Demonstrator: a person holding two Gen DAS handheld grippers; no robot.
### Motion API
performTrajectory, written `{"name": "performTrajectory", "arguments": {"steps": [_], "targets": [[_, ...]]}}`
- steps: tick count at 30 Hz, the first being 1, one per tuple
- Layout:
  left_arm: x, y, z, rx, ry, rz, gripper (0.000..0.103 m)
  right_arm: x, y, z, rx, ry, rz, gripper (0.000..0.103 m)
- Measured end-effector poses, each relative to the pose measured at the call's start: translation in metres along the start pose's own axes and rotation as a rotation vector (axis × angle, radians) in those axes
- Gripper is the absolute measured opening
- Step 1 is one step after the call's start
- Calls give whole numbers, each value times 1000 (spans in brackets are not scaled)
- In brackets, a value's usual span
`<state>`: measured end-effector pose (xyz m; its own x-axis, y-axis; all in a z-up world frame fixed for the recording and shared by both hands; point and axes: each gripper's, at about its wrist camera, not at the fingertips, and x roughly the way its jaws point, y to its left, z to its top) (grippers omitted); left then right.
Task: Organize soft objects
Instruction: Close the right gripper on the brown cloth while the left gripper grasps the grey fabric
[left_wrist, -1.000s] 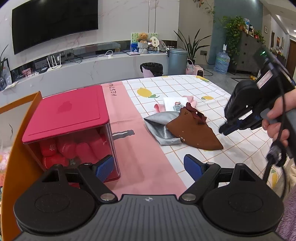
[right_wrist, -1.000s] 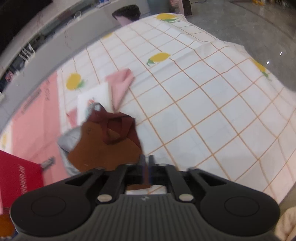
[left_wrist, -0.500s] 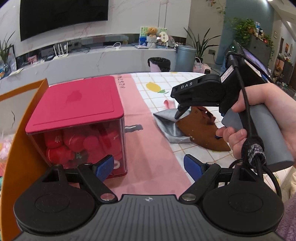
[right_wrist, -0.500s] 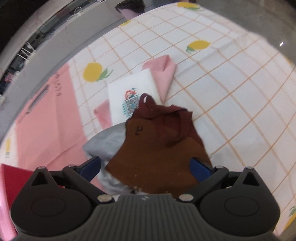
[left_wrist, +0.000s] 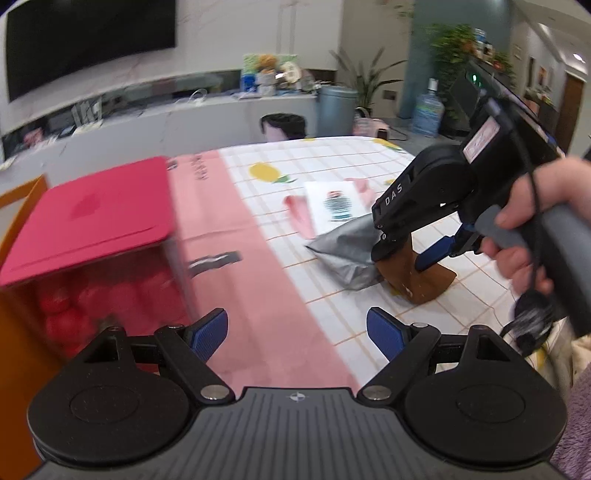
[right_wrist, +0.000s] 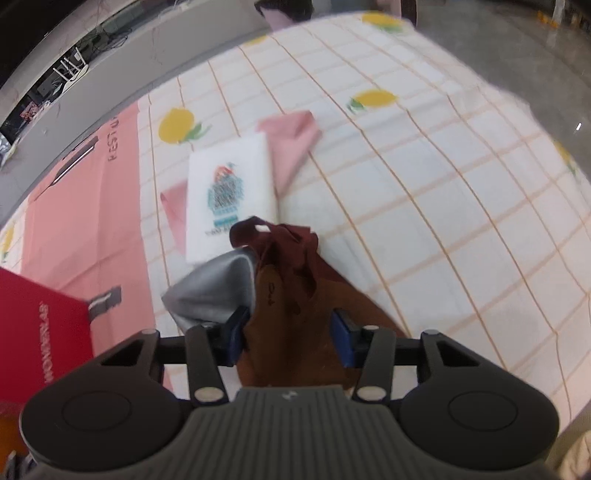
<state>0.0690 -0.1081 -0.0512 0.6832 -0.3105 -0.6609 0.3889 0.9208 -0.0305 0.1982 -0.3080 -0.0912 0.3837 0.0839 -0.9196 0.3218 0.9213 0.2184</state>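
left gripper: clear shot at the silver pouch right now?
Probably yes, from its near side. The left gripper is open with only bare tablecloth between it and the silver pouch. The right gripper, astride the brown cloth lying against the pouch, crowds the far side.

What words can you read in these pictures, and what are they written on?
"DAS": white letters on the right gripper.
"WONDERLAB": on the side of the red box.
"REST": partly cut off, on the pink strip of the tablecloth.
White card: print under its picture is too blurred to read.
Brown cloth: dark marks are unreadable.
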Motion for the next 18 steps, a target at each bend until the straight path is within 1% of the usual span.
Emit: {"name": "performTrajectory", "arguments": {"steps": [2, 3, 4, 6, 7, 8, 9, 11, 13, 14, 15, 17, 18], "targets": [[4, -11, -1, 59, -30, -18, 100, -3, -11, 2, 4, 53, 23, 51], [6, -17, -1, 95, -47, -29, 100, -4, -14, 2, -14, 72, 22, 51], [8, -23, -2, 137, -62, -38, 100, -6, -16, 2, -39, 78, 8, 51], [14, -35, -3, 234, -94, -46, 100, -6, -18, 1, -111, 80, -53, 52], [17, -41, -5, 280, -108, -46, 100, -6, -17, 0, -150, 83, -86, 53], [20, -47, -5, 321, -124, -44, 100, -6, -18, -1, -180, 89, -107, 59], [23, -52, -5, 347, -140, -45, 100, -6, -18, -2, -202, 103, -123, 63], [30, -59, -4, 365, -159, -69, 100, -7, -20, -3, -243, 115, -132, 63], [39, -63, -1, 361, -159, -99, 100, -7, -22, -5, -288, 120, -156, 64], [44, -65, 0, 360, -157, -117, 100, -7, -23, -6, -303, 127, -164, 67], [49, -66, 2, 361, -153, -142, 100, -7, -26, -7, -320, 143, -162, 69], [61, -68, 5, 360, -120, -198, 100, -7, -30, -9, -354, 160, -161, 69], [67, -68, 7, 360, -105, -209, 100, -7, -34, -9, -363, 166, -168, 69]]}}
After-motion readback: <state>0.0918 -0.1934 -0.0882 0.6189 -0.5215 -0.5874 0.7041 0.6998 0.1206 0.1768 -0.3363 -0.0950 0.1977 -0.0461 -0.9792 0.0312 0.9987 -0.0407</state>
